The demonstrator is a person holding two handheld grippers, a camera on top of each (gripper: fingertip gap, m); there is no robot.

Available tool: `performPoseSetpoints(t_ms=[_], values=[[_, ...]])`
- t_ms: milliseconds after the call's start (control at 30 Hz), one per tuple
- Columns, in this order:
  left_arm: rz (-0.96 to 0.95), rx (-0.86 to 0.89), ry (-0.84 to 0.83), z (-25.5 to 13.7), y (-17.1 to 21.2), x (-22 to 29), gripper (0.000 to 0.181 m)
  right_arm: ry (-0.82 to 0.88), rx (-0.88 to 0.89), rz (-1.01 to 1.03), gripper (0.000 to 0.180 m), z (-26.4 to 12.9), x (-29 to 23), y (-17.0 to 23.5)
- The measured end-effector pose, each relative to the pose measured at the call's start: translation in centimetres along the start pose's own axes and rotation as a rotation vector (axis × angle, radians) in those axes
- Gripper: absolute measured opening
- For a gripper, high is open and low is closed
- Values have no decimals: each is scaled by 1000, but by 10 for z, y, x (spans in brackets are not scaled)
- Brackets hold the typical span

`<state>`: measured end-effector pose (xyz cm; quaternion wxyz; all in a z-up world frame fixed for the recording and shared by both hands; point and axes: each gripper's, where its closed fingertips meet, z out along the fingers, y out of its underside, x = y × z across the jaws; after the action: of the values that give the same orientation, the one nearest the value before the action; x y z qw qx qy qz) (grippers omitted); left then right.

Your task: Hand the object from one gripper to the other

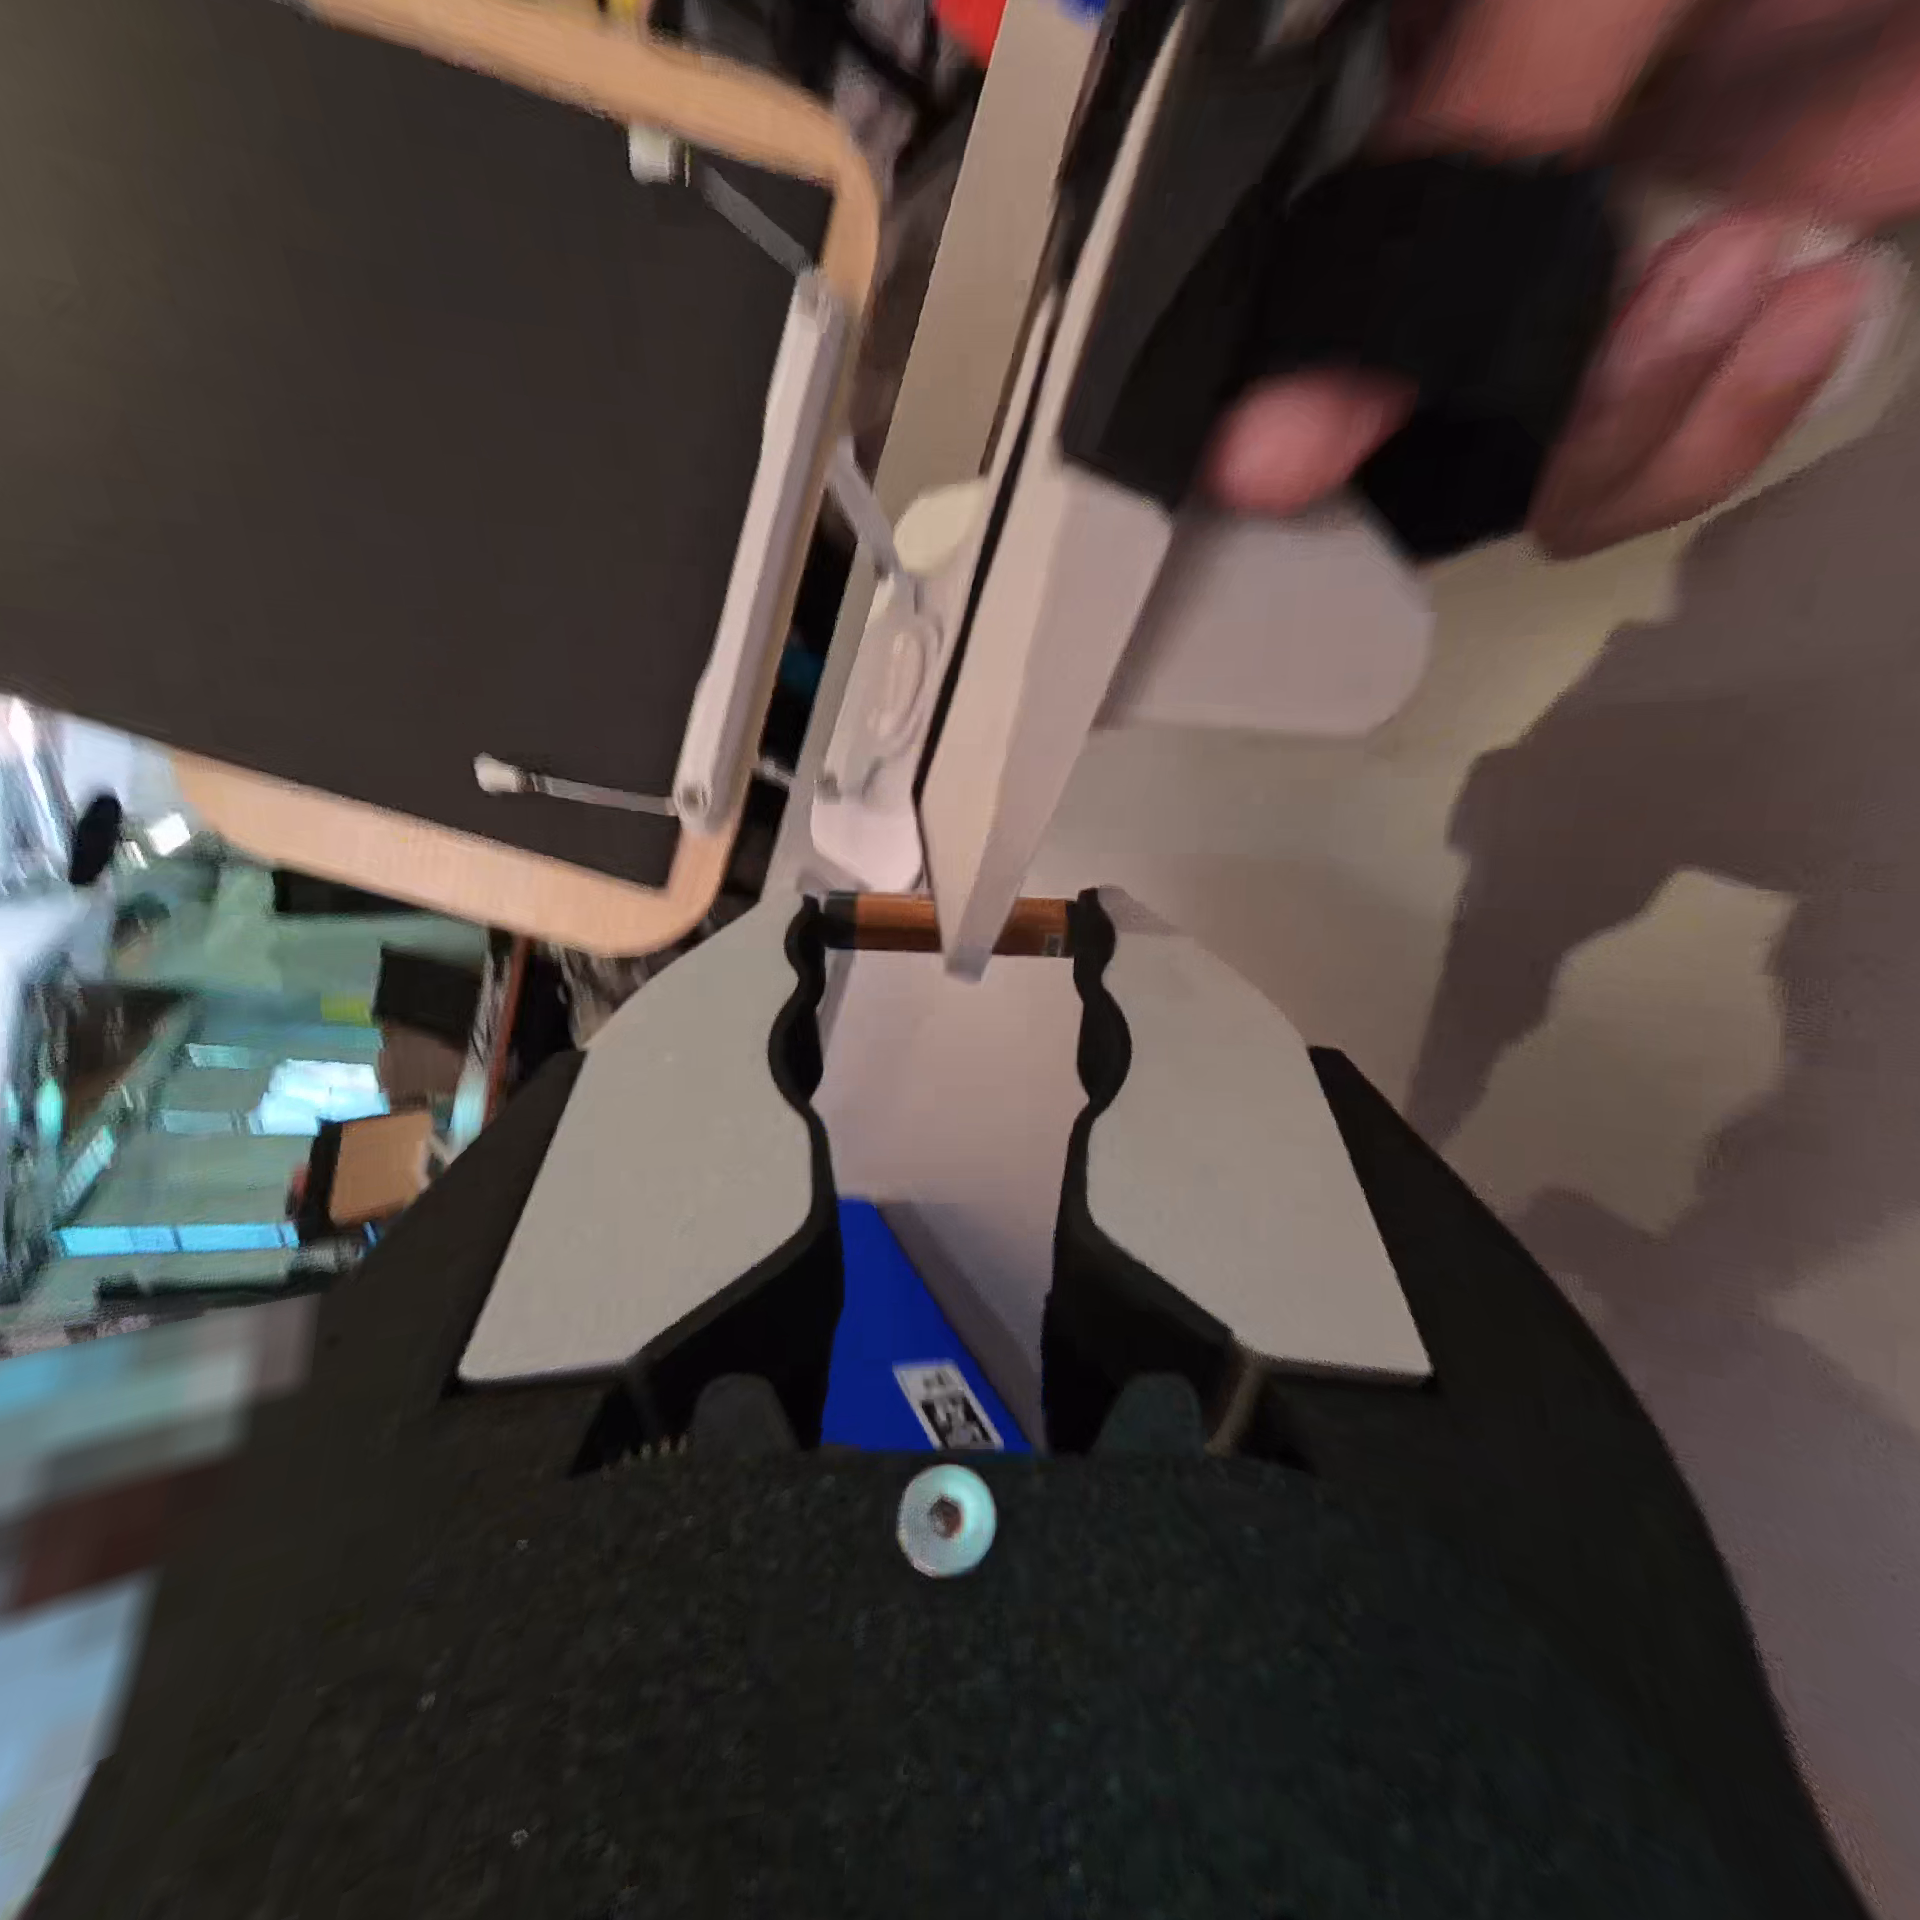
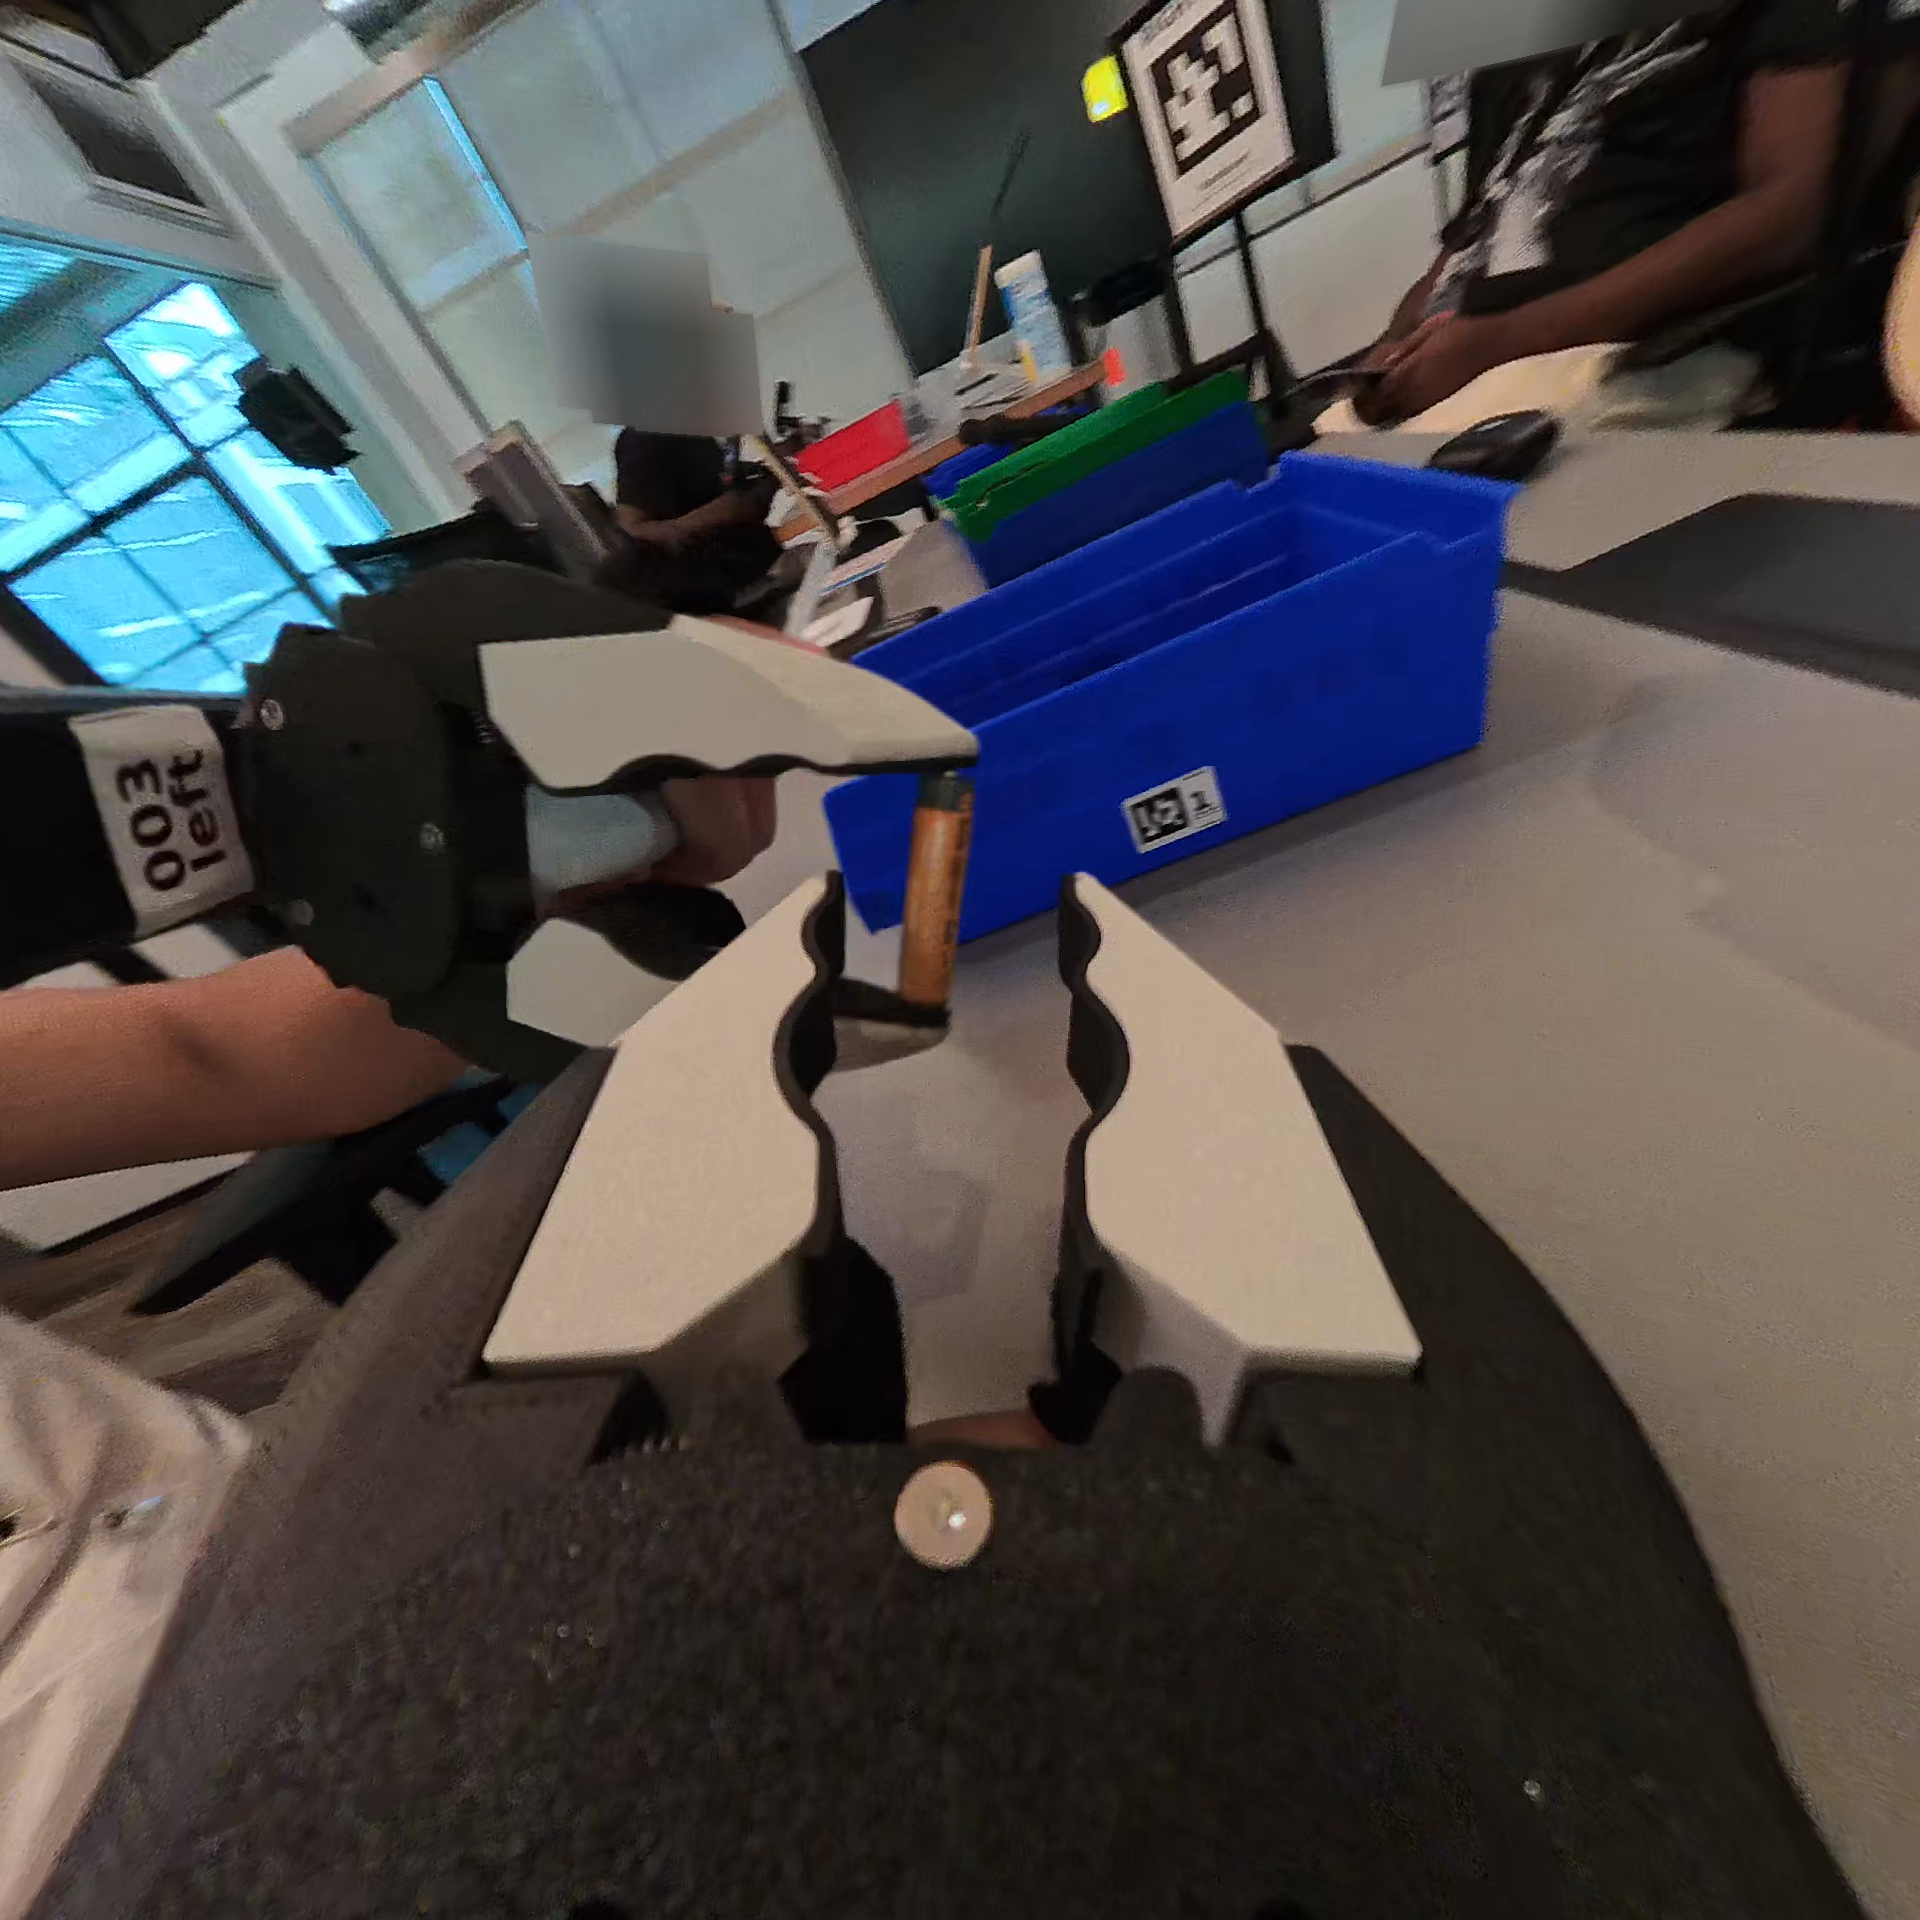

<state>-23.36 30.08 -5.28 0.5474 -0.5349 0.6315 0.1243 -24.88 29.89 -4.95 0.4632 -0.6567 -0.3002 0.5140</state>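
left tongs (image 2: 940, 894) clamp the copper-and-black cylindrical battery (image 2: 933, 899) end to end (its sides left free), above the grey table (image 2: 1558, 1039); right tongs (image 2: 948, 935) gape open around it, not yet gripping.

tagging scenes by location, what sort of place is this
Probably a shared lab or workshop in an office building. Coloured storage bins, such as the blue bin, sit on a long grey table, a fiducial marker board stands behind, and other people work at benches by large windows.

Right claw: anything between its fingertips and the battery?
No. In the right wrist view the right claw is open; the battery, clamped end-to-end by the left claw, stands between its tips.
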Motion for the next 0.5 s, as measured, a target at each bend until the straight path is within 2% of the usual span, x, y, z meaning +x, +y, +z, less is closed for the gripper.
performPoseSetpoints(t_ms=[133,500], values=[[136,137,-15,-14,-20,14,46,-70,-48,-44,35,-8,-15,15],[167,183,-11,-12,-25,29,46,-104,-40,-38,27,-29,-20,12]])
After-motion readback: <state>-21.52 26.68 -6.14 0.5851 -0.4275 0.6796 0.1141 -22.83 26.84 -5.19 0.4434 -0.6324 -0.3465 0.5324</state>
